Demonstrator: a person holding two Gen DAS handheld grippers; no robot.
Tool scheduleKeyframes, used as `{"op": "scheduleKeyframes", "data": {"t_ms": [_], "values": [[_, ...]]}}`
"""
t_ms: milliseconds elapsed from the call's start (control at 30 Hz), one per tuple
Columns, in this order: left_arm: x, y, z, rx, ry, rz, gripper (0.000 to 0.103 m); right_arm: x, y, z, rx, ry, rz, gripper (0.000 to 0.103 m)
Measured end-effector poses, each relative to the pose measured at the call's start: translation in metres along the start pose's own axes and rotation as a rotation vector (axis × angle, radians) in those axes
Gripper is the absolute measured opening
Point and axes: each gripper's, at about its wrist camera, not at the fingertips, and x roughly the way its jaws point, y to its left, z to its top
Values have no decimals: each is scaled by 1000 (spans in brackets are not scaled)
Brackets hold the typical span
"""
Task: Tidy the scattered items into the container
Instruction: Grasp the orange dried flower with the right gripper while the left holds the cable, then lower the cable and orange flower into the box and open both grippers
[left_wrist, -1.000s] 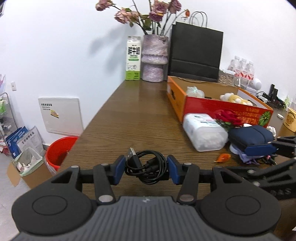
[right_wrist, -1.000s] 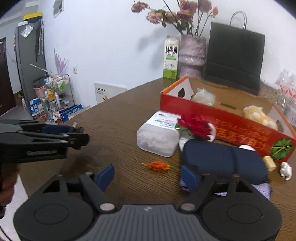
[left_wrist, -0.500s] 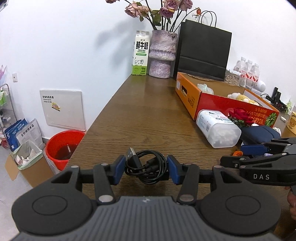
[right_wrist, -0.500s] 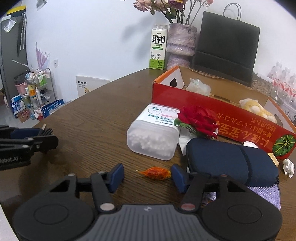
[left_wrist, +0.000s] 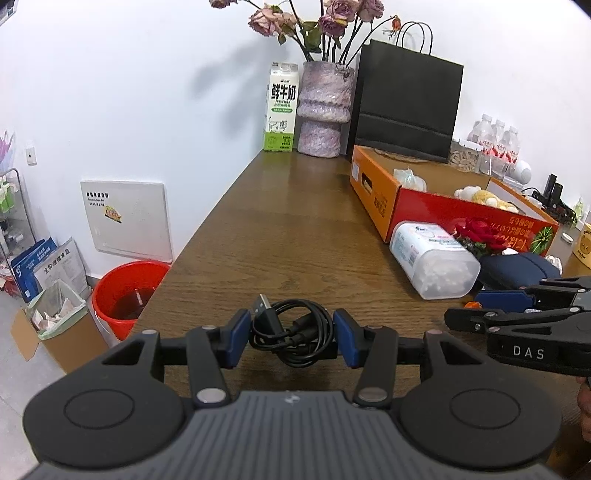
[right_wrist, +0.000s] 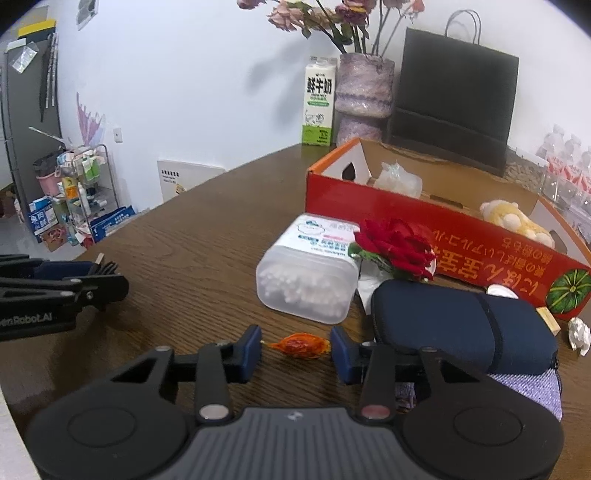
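My left gripper (left_wrist: 291, 336) is shut on a coiled black USB cable (left_wrist: 293, 330) and holds it over the near part of the wooden table. My right gripper (right_wrist: 295, 349) is open, its blue pads either side of a small orange wrapped candy (right_wrist: 300, 345) on the table, not touching it. The red-and-orange cardboard box (right_wrist: 424, 218) stands beyond, also in the left wrist view (left_wrist: 384, 210); it holds a yellow plush toy (right_wrist: 515, 221) and a clear bag (right_wrist: 399, 179). In front of it lie a cotton swab tub (right_wrist: 312, 275), a red rose (right_wrist: 397, 245) and a navy pouch (right_wrist: 461, 321).
A milk carton (left_wrist: 280, 110), a vase of dried flowers (left_wrist: 323, 110) and a black paper bag (left_wrist: 406, 103) stand at the table's far end. A red bucket (left_wrist: 127, 291) and a lined cardboard bin (left_wrist: 55, 317) sit on the floor left of the table. Water bottles (left_wrist: 496, 147) stand far right.
My right gripper has moved down and forward to the orange candy, which now lies between its pads. My left gripper has drawn back a little, still holding the cable.
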Motion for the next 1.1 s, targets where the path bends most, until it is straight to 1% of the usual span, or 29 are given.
{"op": "scheduleKeyframes", "data": {"t_ms": [300, 500, 667, 900, 1100], "values": [[-6, -20, 12, 20, -26, 1, 50, -16, -8, 8, 5, -77, 23, 40], [-5, -42, 28, 28, -60, -25, 50, -29, -27, 23, 22, -160, 0, 40], [0, -66, 47, 59, -104, -56, 50, -37, -54, 39, 46, -229, -30, 40], [18, -102, 80, 84, -155, -100, 50, -44, -104, 63, 110, -318, -93, 40], [46, -131, 106, 101, -158, -133, 50, -38, -146, 75, 162, -356, -153, 40]]}}
